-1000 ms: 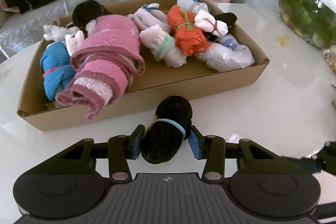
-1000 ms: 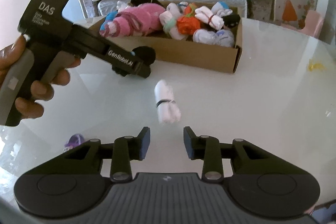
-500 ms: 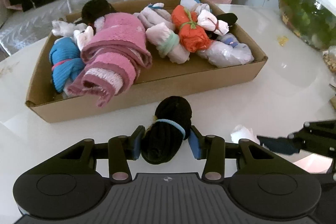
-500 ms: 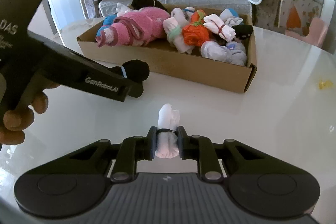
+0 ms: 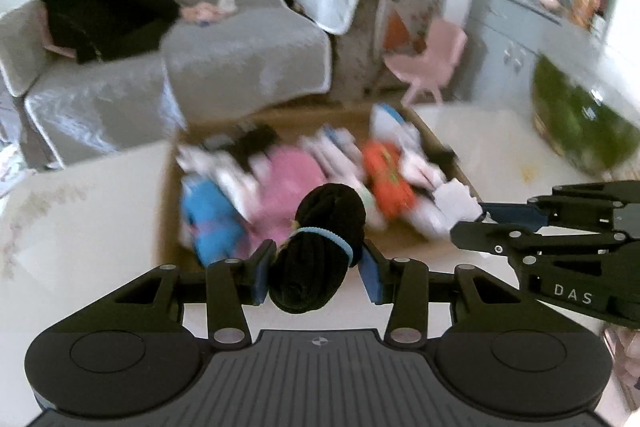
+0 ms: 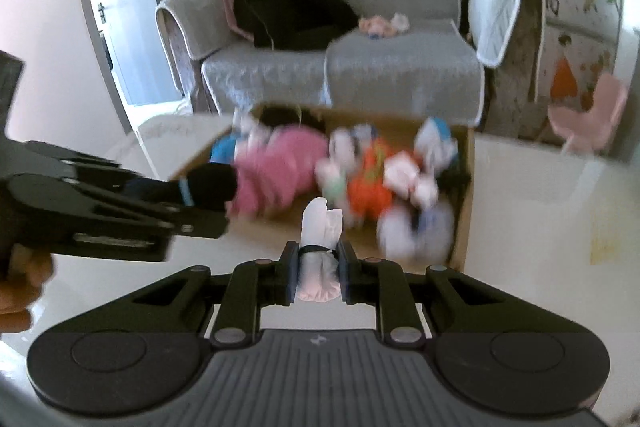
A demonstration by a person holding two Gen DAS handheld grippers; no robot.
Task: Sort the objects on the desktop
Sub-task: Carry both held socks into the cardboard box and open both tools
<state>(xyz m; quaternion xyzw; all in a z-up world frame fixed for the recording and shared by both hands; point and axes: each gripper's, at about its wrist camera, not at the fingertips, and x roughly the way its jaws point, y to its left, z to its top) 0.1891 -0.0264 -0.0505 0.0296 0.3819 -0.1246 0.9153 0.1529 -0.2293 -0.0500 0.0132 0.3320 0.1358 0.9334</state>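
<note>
My left gripper (image 5: 316, 269) is shut on a black sock roll (image 5: 324, 235) with a light blue band and holds it up in front of the cardboard box (image 5: 170, 187). My right gripper (image 6: 318, 269) is shut on a white sock roll (image 6: 320, 227) with a black band, also raised before the box (image 6: 464, 195). The box holds several rolled items: pink towel (image 5: 288, 183), blue roll (image 5: 210, 219), orange roll (image 6: 366, 191). The view is motion-blurred. Each gripper shows in the other's view: the right one (image 5: 480, 215), the left one (image 6: 208, 187).
The box sits on a white table (image 5: 88, 227). A green fish bowl (image 5: 576, 131) stands at the right. A grey sofa (image 6: 360, 67) with a black garment and a pink chair (image 5: 424, 67) lie beyond the table.
Both grippers have lifted their sock rolls off the table and tilted up toward the box. The right gripper closed on the white roll within the last second.
</note>
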